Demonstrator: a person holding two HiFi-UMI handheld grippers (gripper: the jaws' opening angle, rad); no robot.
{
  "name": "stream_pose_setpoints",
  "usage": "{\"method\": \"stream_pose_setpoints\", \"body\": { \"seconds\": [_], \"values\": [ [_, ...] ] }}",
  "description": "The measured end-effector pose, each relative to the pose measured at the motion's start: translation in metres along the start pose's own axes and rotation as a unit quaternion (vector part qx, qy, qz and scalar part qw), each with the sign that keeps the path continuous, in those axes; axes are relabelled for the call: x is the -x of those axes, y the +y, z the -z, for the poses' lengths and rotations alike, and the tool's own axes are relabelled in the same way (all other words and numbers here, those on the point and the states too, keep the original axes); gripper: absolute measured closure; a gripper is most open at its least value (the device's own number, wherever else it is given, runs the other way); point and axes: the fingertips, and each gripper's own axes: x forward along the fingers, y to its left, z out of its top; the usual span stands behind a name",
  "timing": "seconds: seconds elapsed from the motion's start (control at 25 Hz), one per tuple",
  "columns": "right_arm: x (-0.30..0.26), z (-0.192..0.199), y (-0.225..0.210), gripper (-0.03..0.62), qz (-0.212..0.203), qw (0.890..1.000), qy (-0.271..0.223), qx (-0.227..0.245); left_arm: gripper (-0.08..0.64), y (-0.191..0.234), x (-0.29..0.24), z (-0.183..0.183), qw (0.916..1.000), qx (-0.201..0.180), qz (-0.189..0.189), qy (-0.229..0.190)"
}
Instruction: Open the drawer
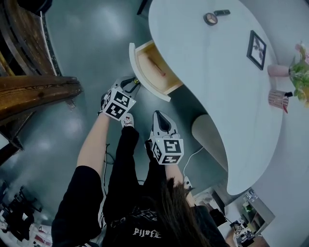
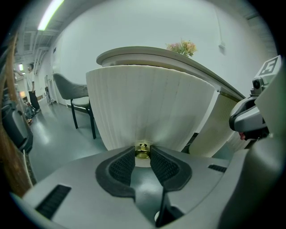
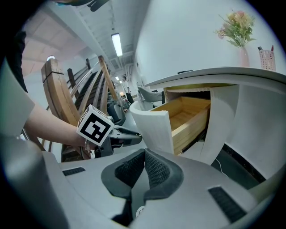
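The drawer (image 1: 155, 67) is out of the desk, enough that the head view looks straight down into its pale wooden box. It sits under the near end of the white tabletop (image 1: 217, 77), with its curved, ribbed white front (image 2: 147, 105) facing me. There's something reddish lying inside, too small for me to make out.

My left gripper (image 1: 135, 83) is on the little brass knob (image 2: 142, 150) low on that front. The left gripper view shows both dark pads (image 2: 121, 166) pressed against the knob's sides, so it's clamped on it, and the gripper is angled downward.

My right gripper (image 1: 159, 116) hangs a bit back from the drawer, nearer my legs and touching nothing. In its own view the jaws are closed together at the tips with nothing in them, and past them I can see the drawer (image 3: 187, 116) from the side, wood box sticking out under the tabletop, plus the left gripper (image 3: 134, 136) with its nose at the front panel.

On the desk, well away from the drawer: a dark picture frame (image 1: 256, 49), a small round thing (image 1: 210, 19) near the far edge with a dark little object (image 1: 222, 12) beside it, a pink vase (image 1: 278, 70) with flowers (image 1: 301, 72), and a pink pen cup (image 1: 277, 99). A grey chair (image 2: 73, 94) stands off to the side and some big wooden structure (image 1: 34, 89) is to my left, all on a grey-green floor (image 1: 91, 34).
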Motion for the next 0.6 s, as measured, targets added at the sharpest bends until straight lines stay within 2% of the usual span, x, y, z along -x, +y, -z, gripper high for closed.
{"method": "stream_pose_setpoints", "body": {
  "seconds": [0.28, 0.44, 0.6],
  "values": [
    [0.009, 0.002, -0.007, 0.566, 0.012, 1.0, 0.004, -0.015, 0.445, 0.0, 0.004, 0.003, 1.0, 0.001, 0.001, 0.008],
    [0.009, 0.0, -0.005, 0.566, 0.007, 1.0, 0.003, -0.021, 0.445, 0.002, 0.009, 0.005, 0.9998, -0.007, 0.004, 0.018],
    [0.01, -0.001, -0.001, 0.566, 0.004, 1.0, 0.003, -0.016, 0.445, 0.002, 0.014, 0.012, 0.9997, 0.001, -0.001, 0.023]
  ]
}}
